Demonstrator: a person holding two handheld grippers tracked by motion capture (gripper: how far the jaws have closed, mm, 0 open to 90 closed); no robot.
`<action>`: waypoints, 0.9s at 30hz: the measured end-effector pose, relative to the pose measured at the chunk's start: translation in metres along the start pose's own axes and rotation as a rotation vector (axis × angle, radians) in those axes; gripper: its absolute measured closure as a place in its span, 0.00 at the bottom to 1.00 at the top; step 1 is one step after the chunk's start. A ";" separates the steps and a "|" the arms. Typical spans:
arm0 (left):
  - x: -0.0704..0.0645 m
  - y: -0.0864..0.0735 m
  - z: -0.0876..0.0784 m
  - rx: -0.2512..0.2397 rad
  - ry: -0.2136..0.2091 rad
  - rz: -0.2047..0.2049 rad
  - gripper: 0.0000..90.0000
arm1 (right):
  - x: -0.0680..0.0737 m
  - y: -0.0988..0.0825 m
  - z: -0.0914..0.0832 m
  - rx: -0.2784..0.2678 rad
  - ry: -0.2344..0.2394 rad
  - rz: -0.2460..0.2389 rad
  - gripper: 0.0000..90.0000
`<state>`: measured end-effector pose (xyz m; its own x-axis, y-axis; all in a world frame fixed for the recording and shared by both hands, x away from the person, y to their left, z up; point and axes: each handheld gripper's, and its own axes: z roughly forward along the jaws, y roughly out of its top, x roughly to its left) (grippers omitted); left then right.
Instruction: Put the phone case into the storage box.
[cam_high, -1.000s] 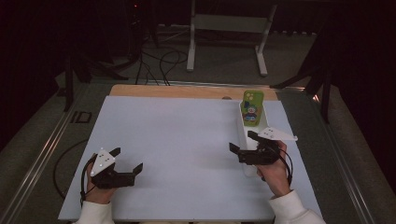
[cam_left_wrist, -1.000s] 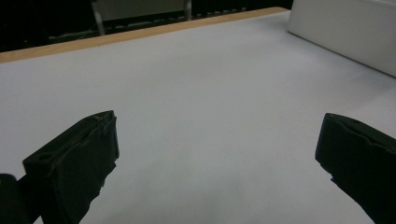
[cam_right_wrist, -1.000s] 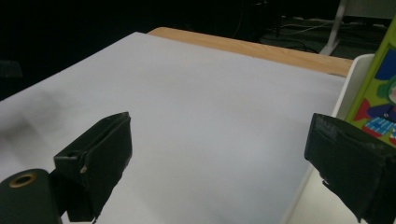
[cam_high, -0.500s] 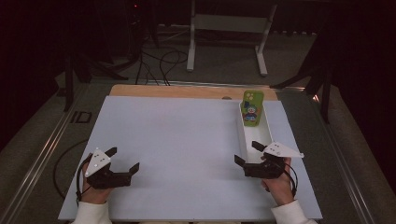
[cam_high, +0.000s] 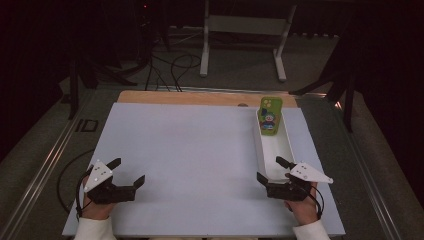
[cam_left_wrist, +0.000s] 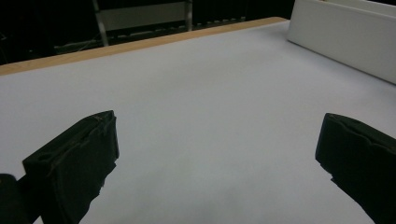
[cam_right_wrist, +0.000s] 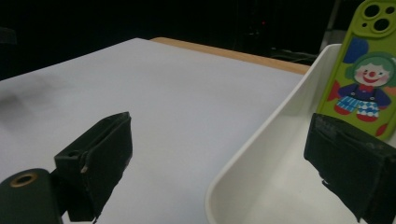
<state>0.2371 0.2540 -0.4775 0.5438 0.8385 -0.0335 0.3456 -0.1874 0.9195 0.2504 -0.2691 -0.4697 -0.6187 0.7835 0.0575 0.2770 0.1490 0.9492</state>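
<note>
Both tongs are seen spread wide and empty, held low over the near edge of the bench (cam_high: 200, 150). The left tongs (cam_high: 127, 172) are parked at the near left corner, well apart from everything else, with only bare white surface between their jaws in the left gripper view. The right tongs (cam_high: 267, 169) are held at the near end of the long white tray (cam_high: 287, 145), one jaw over the tray's inside and the other over the bench beside its rim, as the right gripper view (cam_right_wrist: 219, 154) shows. A green phone case (cam_high: 270, 116) with a clown printed on it is stood upright at the tray's far end, leaning on the end wall.

An approach to the case is judged to be the step in hand, with nothing gripped yet. For the next move, the right tongs would need to be carried forward along the tray and closed on the case's edges; care would be wanted lest the case be tipped flat or the tray wall be caught.
</note>
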 end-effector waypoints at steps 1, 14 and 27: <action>0.000 0.000 0.000 0.000 0.000 0.000 0.00 | 0.000 0.000 0.000 0.000 0.000 0.000 0.09; -0.005 0.000 -0.001 -0.018 -0.018 0.036 0.00 | 0.008 -0.012 -0.009 -0.025 -0.055 -0.046 0.09; -0.013 0.000 0.003 -0.016 -0.051 0.061 0.00 | 0.007 -0.016 -0.008 -0.036 -0.053 -0.036 0.09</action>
<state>0.2327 0.2418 -0.4785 0.6017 0.7987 0.0029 0.2986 -0.2283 0.9267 0.2355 -0.2707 -0.4816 -0.5873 0.8093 0.0079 0.2284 0.1564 0.9609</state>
